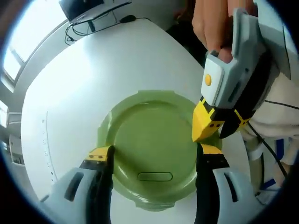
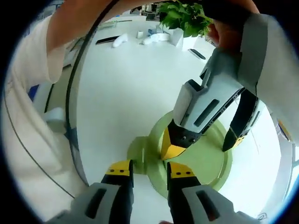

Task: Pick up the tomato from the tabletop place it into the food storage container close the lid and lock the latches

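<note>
A round green container with its lid (image 1: 154,140) on stands on the white table. My left gripper (image 1: 155,151) is open wide, one jaw at each side of the lid. A flat latch tab (image 1: 154,176) lies at the near rim. The right gripper (image 1: 223,123) comes in from the right, its yellow tips at the lid's right edge. In the right gripper view, my right gripper (image 2: 149,169) is open with narrowed jaws, just short of a latch tab (image 2: 138,156) that sticks out from the lid (image 2: 205,158). The left gripper (image 2: 205,143) reaches down onto the lid from above.
The white table (image 1: 93,70) stretches away, with cables and a monitor foot (image 1: 93,21) at its far edge. A potted plant (image 2: 184,16) and small items (image 2: 149,37) stand at the far end. A black cable (image 2: 70,102) and the person's pale sleeve (image 2: 28,116) hang on the left.
</note>
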